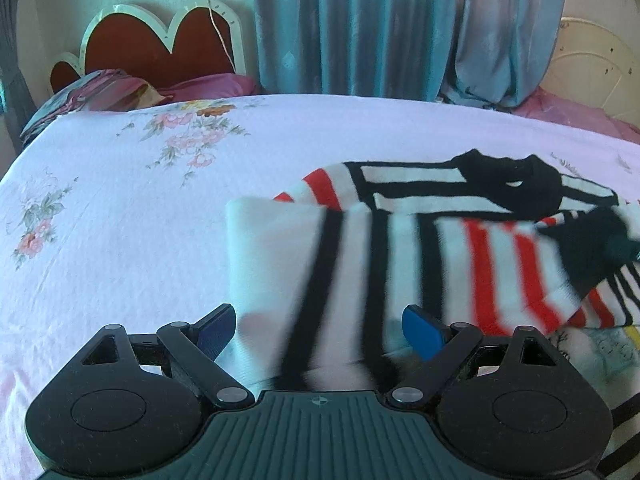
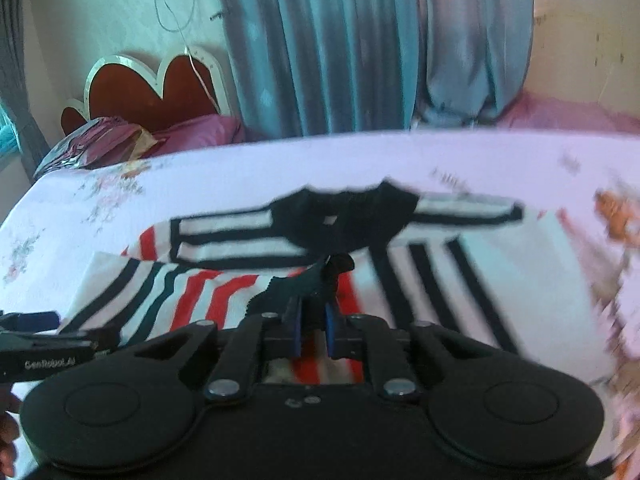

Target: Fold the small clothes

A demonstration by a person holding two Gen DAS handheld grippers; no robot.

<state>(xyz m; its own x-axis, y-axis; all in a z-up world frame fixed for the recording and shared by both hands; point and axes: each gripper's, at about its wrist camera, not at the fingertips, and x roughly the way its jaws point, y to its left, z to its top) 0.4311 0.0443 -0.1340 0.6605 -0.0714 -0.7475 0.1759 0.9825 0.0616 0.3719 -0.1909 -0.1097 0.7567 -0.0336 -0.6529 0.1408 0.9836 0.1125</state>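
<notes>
Striped garment [image 2: 208, 292] pinched by right gripper [image 2: 314, 316], left gripper [image 1: 320, 324] spread wide

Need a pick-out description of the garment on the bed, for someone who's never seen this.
Start at the wide bed with the pale pink floral sheet, in front of blue curtains. Right of centre lies the small knitted top. It alone has black and red stripes on white, with a black collar.

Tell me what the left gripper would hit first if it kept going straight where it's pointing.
Most likely the striped shirt. The left gripper is open, and the shirt's white and black-striped part already lies between its fingers, right ahead. Depth is hard to judge, so it may be hovering just above the cloth.
</notes>
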